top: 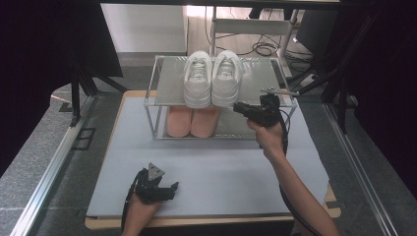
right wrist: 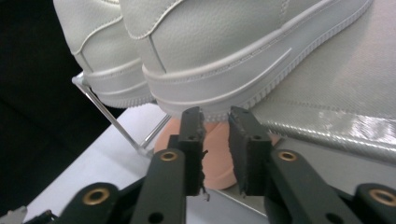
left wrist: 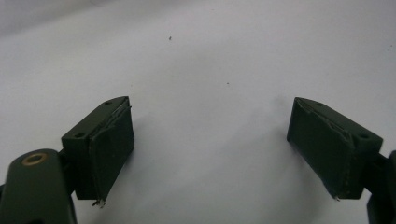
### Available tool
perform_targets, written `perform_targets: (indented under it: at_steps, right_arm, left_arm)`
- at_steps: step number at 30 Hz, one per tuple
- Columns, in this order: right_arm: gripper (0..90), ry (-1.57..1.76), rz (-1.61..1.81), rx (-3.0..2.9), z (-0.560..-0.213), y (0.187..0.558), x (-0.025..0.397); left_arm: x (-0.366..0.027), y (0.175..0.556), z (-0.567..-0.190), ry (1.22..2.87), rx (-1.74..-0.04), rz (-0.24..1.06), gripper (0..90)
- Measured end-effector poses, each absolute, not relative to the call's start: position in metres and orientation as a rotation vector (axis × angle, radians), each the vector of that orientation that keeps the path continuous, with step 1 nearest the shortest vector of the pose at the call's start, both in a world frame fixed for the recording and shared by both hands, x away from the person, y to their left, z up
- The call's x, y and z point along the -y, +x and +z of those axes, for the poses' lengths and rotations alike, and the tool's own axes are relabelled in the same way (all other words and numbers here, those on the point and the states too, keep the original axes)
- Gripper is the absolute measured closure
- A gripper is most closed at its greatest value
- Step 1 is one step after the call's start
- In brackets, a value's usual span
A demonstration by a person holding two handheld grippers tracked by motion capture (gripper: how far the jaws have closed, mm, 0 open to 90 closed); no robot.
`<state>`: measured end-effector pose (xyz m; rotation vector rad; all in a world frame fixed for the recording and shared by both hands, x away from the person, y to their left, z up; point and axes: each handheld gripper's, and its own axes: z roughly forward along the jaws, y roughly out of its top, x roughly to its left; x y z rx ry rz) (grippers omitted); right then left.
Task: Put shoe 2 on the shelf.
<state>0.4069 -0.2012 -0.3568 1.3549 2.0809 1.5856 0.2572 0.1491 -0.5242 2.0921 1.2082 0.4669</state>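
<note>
Grey mat (top: 206, 167), unbranded white sneakers (top: 212, 78)

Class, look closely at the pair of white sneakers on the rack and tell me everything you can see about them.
The white sneakers stand side by side, touching, upright on the top shelf of the two-tier rack, heels toward the person and overhanging its front edge. They look like grained leather with stitched panels, white laces and thick ribbed soles. The right gripper sits just below the nearer heel, jaws slightly apart and holding nothing.
</note>
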Motion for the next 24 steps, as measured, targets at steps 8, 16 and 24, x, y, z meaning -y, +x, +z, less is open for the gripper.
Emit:
perform_targets:
  at_steps: [8,16,24]
  right_arm:
    - [57.8,1.288,1.528,-2.1,-0.359,0.396,0.209]
    - [44.3,1.202,1.448,-2.129,-0.365,0.383,0.215]
    - [36.2,1.135,1.363,-2.176,-0.376,0.373,0.22]
  left_arm:
    - [-0.149,0.257,-0.524,2.089,-1.209,0.466,14.9]
    - [-0.149,0.257,-0.524,2.089,-1.21,0.466,14.9]
    - [-0.149,0.257,-0.524,2.09,-1.209,0.467,14.9]
